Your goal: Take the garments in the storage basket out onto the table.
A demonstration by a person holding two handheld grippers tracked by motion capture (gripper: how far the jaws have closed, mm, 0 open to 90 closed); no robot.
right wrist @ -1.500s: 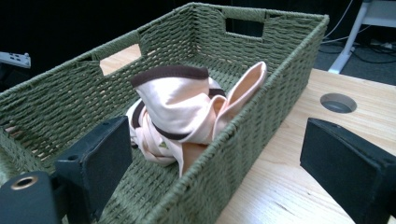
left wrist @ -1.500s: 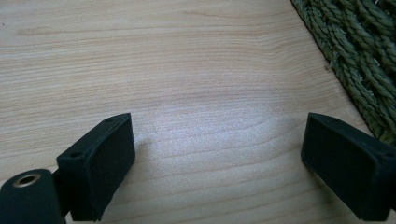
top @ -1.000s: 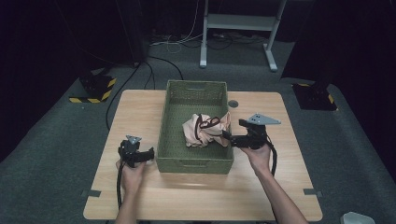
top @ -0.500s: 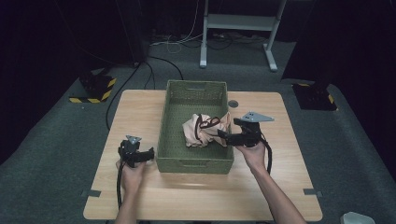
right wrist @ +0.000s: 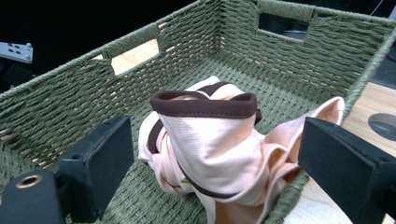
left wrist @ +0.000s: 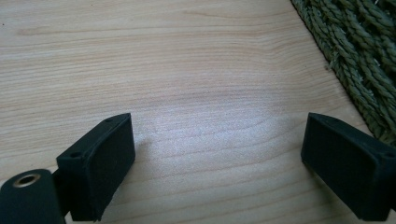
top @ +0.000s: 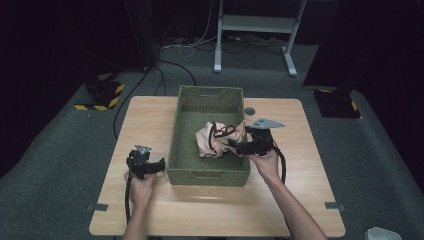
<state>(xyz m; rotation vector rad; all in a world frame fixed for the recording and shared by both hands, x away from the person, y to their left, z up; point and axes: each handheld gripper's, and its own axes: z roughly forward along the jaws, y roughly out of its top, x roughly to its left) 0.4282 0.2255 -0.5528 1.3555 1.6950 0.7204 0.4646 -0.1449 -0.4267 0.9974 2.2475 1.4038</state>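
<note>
A green woven basket (top: pixel 206 175) stands on the middle of the wooden table (top: pixel 150 120). Inside it lies a crumpled peach garment with dark brown trim (top: pixel 212 139) (right wrist: pixel 210 140), one fold draped over the basket's right rim (right wrist: pixel 369 65). My right gripper (top: pixel 234 146) (right wrist: pixel 212 158) hovers open at that rim, jaws wide on either side of the garment without touching it. My left gripper (top: pixel 159 166) (left wrist: pixel 217 165) rests open on bare wood just left of the basket (left wrist: pixel 355 56), nothing between its jaws.
A round dark grommet hole (top: pixel 249 110) (right wrist: pixel 383 123) sits in the table right of the basket's far end. Cables (top: pixel 127 192) trail from both grippers. Beyond the table lie grey carpet, a white desk frame (top: pixel 252 30) and yellow-black striped feet (top: pixel 100 97).
My right gripper has moved left over the basket's right rim toward the garment. The left gripper has stayed put.
</note>
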